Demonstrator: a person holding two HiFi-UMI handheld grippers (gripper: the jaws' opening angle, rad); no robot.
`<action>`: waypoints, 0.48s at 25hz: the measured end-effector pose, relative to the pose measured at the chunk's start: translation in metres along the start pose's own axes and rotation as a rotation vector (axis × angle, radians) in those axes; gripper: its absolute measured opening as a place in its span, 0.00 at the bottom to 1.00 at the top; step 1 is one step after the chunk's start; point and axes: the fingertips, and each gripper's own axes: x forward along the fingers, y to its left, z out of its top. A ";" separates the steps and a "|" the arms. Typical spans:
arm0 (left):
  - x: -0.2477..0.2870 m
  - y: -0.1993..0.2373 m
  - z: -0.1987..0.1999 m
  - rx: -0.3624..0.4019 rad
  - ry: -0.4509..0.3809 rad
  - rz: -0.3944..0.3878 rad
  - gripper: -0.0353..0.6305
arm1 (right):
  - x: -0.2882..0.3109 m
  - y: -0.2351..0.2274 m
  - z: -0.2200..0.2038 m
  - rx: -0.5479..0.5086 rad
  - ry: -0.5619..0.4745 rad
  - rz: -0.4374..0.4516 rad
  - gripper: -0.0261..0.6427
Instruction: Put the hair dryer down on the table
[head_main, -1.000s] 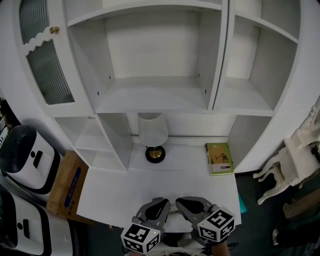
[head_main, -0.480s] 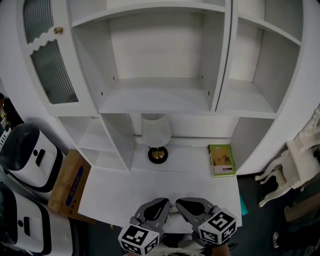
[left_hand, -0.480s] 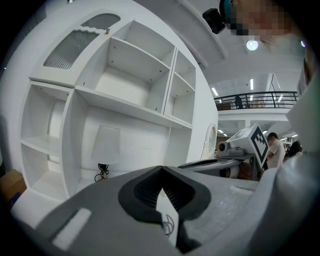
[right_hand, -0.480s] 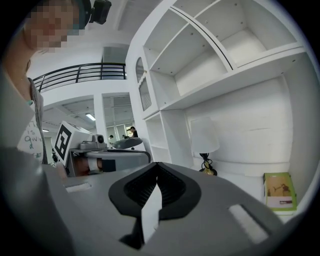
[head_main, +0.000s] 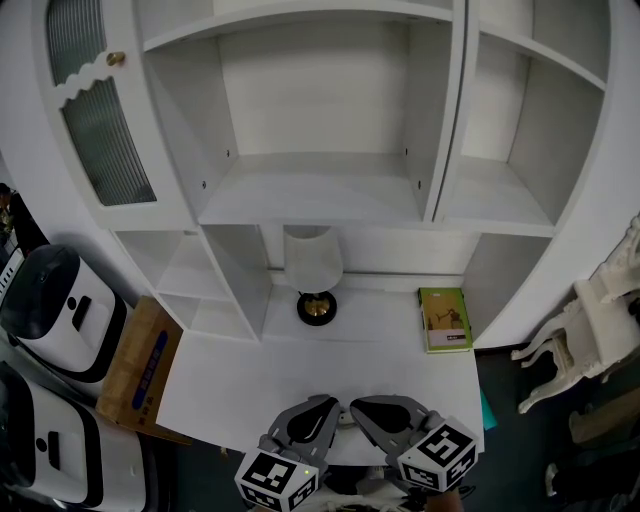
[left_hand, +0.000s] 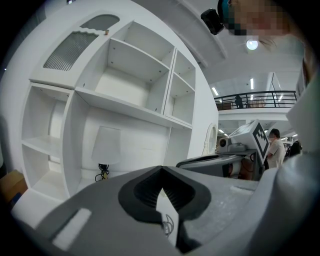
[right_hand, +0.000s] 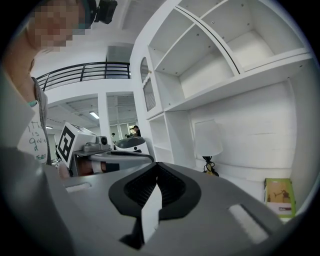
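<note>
No hair dryer shows in any view. Both grippers hang side by side over the front edge of the white table (head_main: 300, 370), tips turned toward each other. My left gripper (head_main: 333, 405) is shut, its grey jaws meeting at the tip (left_hand: 160, 168) with nothing held. Just beside it, my right gripper (head_main: 355, 408) is also shut and empty (right_hand: 157, 165). Each gripper view shows the other gripper alongside: the right gripper (left_hand: 220, 160) and the left gripper (right_hand: 117, 152).
A white-shaded lamp (head_main: 313, 262) stands at the table's back, with a green book (head_main: 444, 319) at the back right. White shelving (head_main: 320, 190) rises behind. A cardboard box (head_main: 135, 372) and white machines (head_main: 45, 310) sit left, and a white chair (head_main: 590, 320) right.
</note>
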 end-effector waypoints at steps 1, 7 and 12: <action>0.000 0.000 0.000 -0.001 0.001 -0.001 0.05 | 0.000 0.001 0.000 -0.004 0.004 0.003 0.08; 0.001 -0.002 -0.002 0.000 0.006 -0.007 0.05 | 0.001 0.002 -0.003 -0.017 0.023 0.008 0.08; 0.002 -0.003 -0.006 -0.023 0.029 -0.002 0.05 | 0.001 0.000 -0.005 -0.021 0.029 0.004 0.08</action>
